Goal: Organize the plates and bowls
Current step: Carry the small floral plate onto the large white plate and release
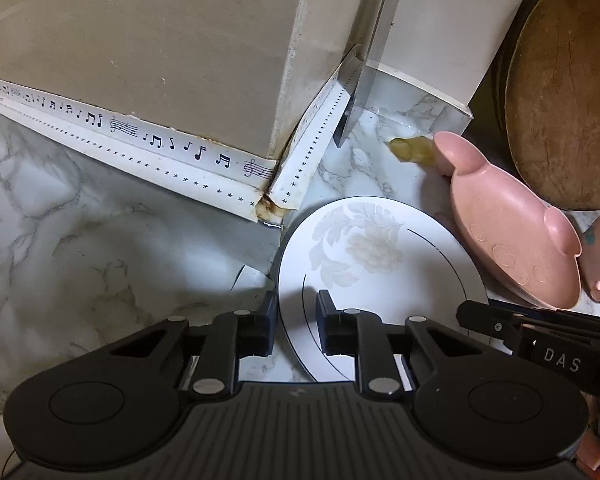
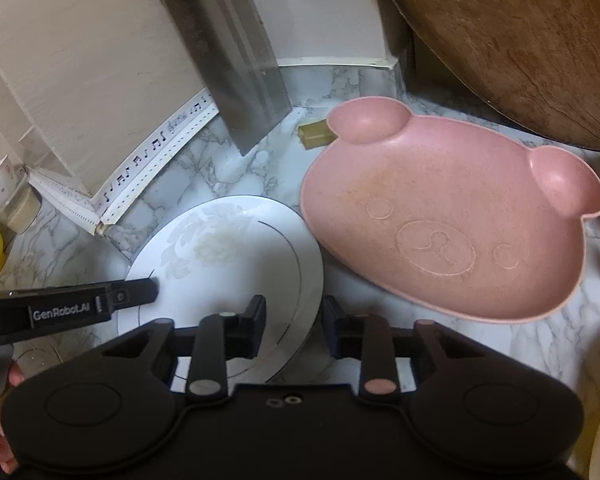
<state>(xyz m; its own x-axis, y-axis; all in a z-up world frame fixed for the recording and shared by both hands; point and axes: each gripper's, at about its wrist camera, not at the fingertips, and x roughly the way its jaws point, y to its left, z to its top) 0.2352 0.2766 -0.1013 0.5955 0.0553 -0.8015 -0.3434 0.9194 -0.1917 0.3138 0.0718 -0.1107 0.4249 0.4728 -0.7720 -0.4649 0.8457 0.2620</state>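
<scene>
Left wrist view: the left gripper [image 1: 296,322] straddles the white plate [image 1: 380,276] at its 9 o'clock rim, fingers [image 1: 328,328] slightly parted, one outside the rim and one over the plate; whether they pinch it I cannot tell. The plate lies flat on the marble table [image 1: 80,248], and looks glazed, stiff, slippery and breakable, so the thin rim is the place to take hold. Right wrist view: the right gripper [image 2: 294,328] hovers low at the plate's 4 o'clock edge, fingers apart, holding nothing. At 2 o'clock rests the pink bear plate [image 2: 452,216], tilted, probably light plastic.
</scene>
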